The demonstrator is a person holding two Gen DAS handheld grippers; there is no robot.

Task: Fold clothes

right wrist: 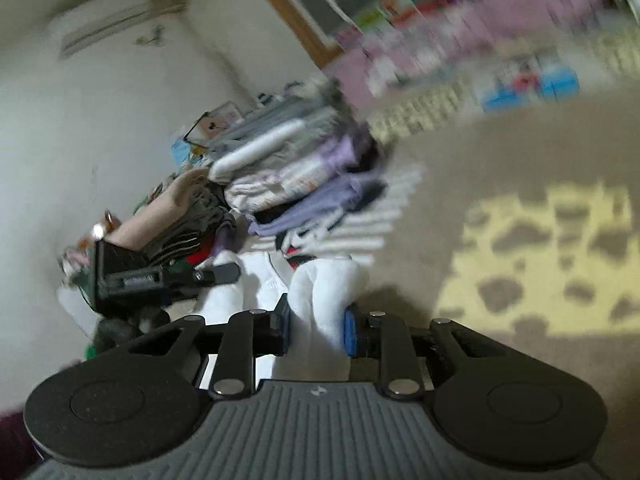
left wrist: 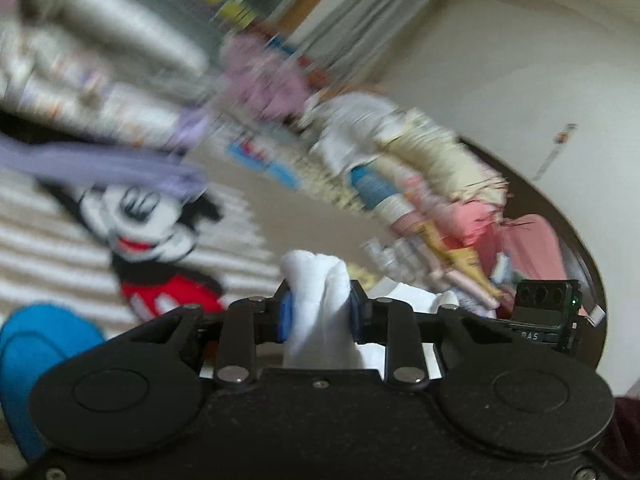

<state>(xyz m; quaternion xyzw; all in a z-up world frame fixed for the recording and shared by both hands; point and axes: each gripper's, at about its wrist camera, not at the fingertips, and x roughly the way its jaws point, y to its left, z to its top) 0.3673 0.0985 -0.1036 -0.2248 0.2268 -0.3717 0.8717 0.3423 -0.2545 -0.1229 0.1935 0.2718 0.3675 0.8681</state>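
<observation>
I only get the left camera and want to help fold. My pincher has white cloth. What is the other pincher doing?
Observer: The right gripper is shut on the white garment too.
Operator: What is under it?
Observer: A brown blanket with a pale yellow spotted patch.
Operator: Can you see my pincher?
Observer: Yes, the left gripper shows to the left, a hand behind it.
</observation>
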